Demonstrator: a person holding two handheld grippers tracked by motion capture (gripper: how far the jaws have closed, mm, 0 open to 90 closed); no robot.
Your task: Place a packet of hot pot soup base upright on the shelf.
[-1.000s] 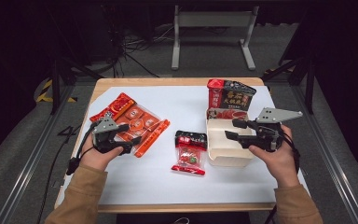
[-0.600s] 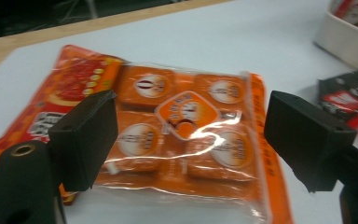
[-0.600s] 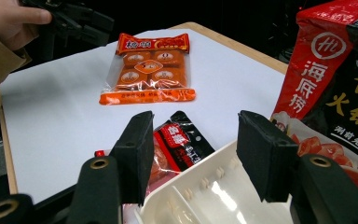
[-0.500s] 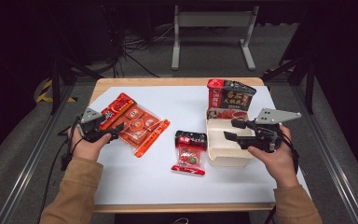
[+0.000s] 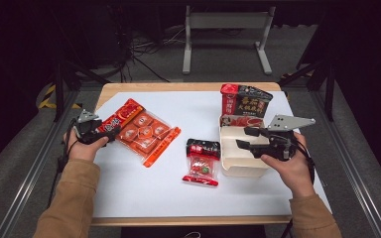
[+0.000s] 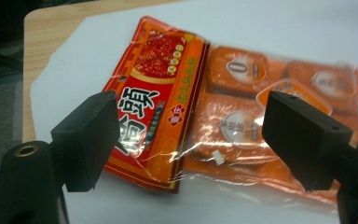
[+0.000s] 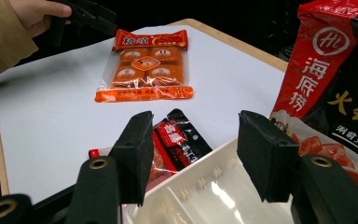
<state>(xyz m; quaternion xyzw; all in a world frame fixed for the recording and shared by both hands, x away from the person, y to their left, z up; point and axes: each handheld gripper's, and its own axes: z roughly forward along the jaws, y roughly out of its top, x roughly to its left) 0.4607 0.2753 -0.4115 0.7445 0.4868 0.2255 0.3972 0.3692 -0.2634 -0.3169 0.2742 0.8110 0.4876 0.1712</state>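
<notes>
Orange pack [image 6: 223,112] ahead of open jaws

Orange-red packet of six sealed cups [image 5: 141,133] lies flat, table's left.

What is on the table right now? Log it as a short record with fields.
surface: white sheet over wooden table
left gripper: open, at the header end of the orange snack pack
right gripper: open, over the white tray
centre: small red candy bag
behind tray: red and black bag
</notes>
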